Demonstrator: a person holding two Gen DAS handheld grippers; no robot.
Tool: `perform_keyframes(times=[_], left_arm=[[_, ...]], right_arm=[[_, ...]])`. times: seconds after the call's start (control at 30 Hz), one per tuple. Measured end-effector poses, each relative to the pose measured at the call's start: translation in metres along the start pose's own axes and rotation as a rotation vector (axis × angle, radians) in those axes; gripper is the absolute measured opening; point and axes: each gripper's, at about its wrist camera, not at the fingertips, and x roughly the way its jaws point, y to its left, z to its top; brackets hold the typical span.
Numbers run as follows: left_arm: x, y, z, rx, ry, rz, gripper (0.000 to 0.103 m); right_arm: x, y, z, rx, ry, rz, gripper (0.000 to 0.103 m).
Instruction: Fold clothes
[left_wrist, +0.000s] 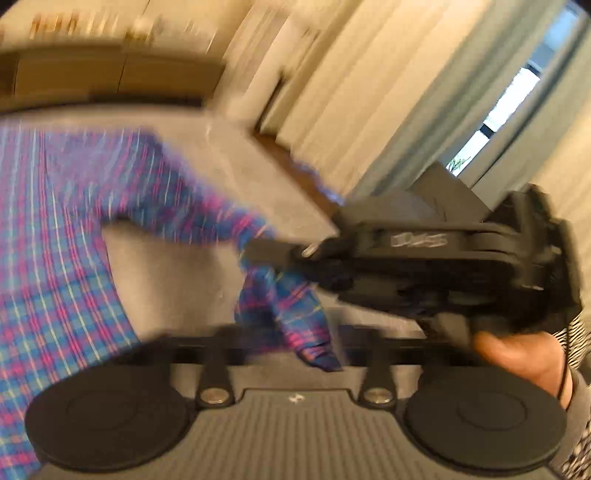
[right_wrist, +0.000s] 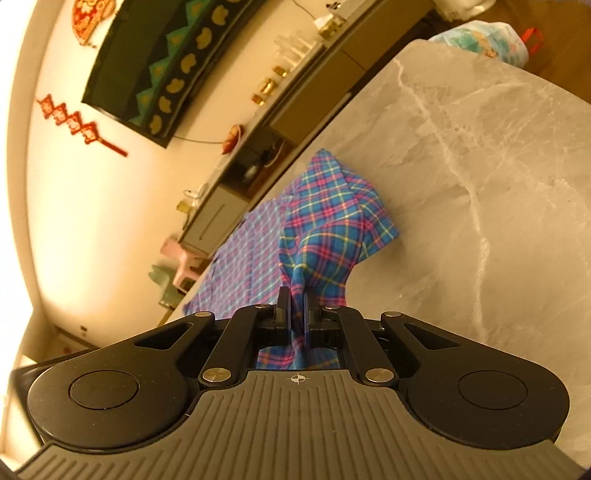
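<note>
Right tongs (right_wrist: 297, 310) are clamped tight on a bunched fold of the plaid shirt (right_wrist: 325, 225), which trails off toward 12 o'clock across the grey marble counter (right_wrist: 480, 177). Left tongs (left_wrist: 295, 350) sit wide apart, with nothing between them; shirt spread at 9 o'clock, blurry.

My right gripper (right_wrist: 297, 308) was clamped on cloth (right_wrist: 332, 236); my left gripper's (left_wrist: 295, 347) fingers were out of sight.

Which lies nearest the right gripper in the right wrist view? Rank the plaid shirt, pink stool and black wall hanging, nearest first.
1. Plaid shirt: pinched in the right gripper.
2. Pink stool: on the floor, off the table's left edge.
3. Black wall hanging: upper left, on the wall.
</note>
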Motion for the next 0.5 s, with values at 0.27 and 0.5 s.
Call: perform_keyframes(times=[0.27, 0.5], left_arm=[[-0.078, 0.048, 0.023, 0.04, 0.041, 0.101, 0.004], [-0.238, 0.162, 0.077, 0.025, -0.004, 0.406, 0.004]], right_arm=[[-0.029, 0.021, -0.01, -0.088, -0.096, -0.068, 0.055], [-0.047, 0.075, -0.097, -0.315, 0.022, -0.13, 0.079]])
